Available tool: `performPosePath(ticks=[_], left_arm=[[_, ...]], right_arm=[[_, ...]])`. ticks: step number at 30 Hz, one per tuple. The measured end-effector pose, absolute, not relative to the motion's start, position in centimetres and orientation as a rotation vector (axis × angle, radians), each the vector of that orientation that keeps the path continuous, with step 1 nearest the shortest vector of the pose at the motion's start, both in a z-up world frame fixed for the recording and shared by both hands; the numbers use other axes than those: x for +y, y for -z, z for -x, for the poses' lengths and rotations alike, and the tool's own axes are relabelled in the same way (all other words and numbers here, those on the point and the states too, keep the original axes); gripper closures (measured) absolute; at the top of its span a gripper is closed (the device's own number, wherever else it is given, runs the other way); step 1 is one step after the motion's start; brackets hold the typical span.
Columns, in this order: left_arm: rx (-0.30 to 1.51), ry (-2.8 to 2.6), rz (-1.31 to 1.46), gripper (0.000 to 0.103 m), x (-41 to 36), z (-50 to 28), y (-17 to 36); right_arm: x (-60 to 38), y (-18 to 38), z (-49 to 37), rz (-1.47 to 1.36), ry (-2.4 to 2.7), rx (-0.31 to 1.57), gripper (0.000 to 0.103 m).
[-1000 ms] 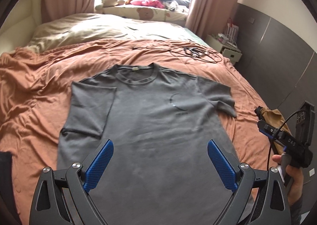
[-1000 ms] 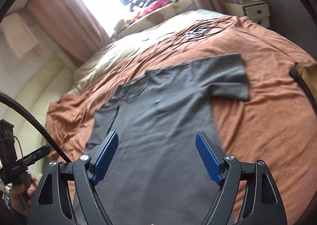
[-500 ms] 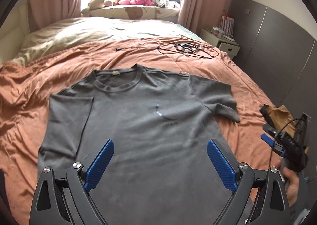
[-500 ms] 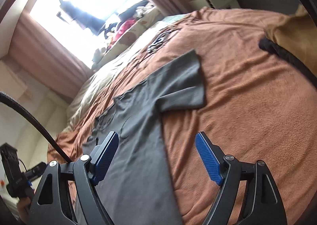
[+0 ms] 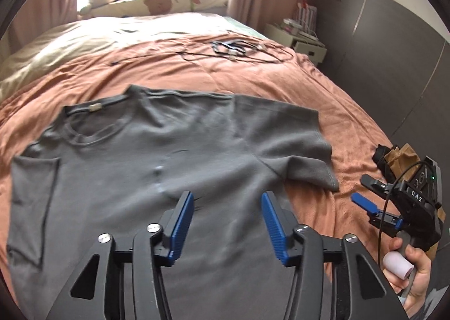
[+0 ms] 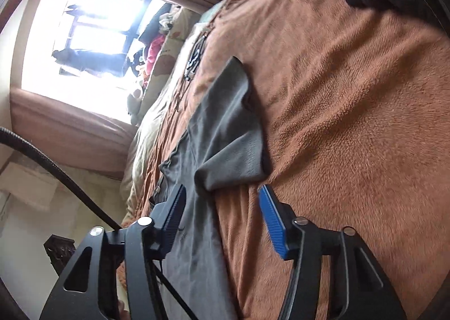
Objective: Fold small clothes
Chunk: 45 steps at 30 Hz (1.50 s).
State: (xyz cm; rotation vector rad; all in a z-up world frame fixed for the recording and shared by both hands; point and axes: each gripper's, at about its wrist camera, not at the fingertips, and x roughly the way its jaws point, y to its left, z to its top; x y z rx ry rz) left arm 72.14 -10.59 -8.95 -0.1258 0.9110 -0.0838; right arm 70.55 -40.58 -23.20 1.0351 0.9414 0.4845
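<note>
A: Checking the left wrist view first: the grey T-shirt (image 5: pixel 157 168) lies flat, front up, on the brown blanket (image 5: pixel 281 78) of the bed, collar toward the window. The left hand-held gripper (image 5: pixel 227 224) hovers over its chest with its blue pads apart and nothing between them.

B: And the right one?

A: The right hand-held gripper (image 5: pixel 374 214) shows at that view's right edge, held in a hand (image 5: pixel 410 272) beside the shirt's sleeve. Its own camera is rolled sideways and shows its pads (image 6: pixel 271 224) apart and empty, one over the shirt's edge, one over bare blanket.

B: Anything only one view shows?

A: Left view only: cables (image 5: pixel 239 49) on the blanket's far part, a nightstand (image 5: pixel 298 38) and the whole shirt. The right view shows one sleeve (image 6: pixel 233 134) close, its hem curled.
</note>
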Motion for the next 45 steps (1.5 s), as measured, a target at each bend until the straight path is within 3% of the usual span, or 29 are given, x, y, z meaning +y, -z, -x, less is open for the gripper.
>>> performPosePath(ticks=[13,30,31,34,36,45], left_arm=[[0.998,0.163,0.105,0.076,-13.7,-78.4,14.9],[1.051,0.193,0.126,0.077,-15.0,-81.9,18.7],[1.049,0.189,0.129,0.077,-15.1,-81.9,18.8],[1.049,0.176,0.134,0.077,-15.1,-82.1,18.8],[1.052,0.172,0.132,0.078,-15.2,-81.9,18.4],[1.004,0.264,0.145,0.078,-15.3,-79.7,15.9]], right_arm=[[-38.9,22.1,-75.4,-0.904,-0.452,1.05,0.053],[-36.3,20.1,-79.7,-0.785,-0.496,1.077,0.055],[-36.6,20.4,-79.7,-0.794,-0.496,1.074,0.06],[-36.8,20.6,-79.7,-0.832,-0.521,1.082,0.093],[-37.3,20.4,-79.3,-0.835,-0.528,1.063,0.1],[-37.7,15.0,-77.4,-0.821,-0.605,0.897,0.102]])
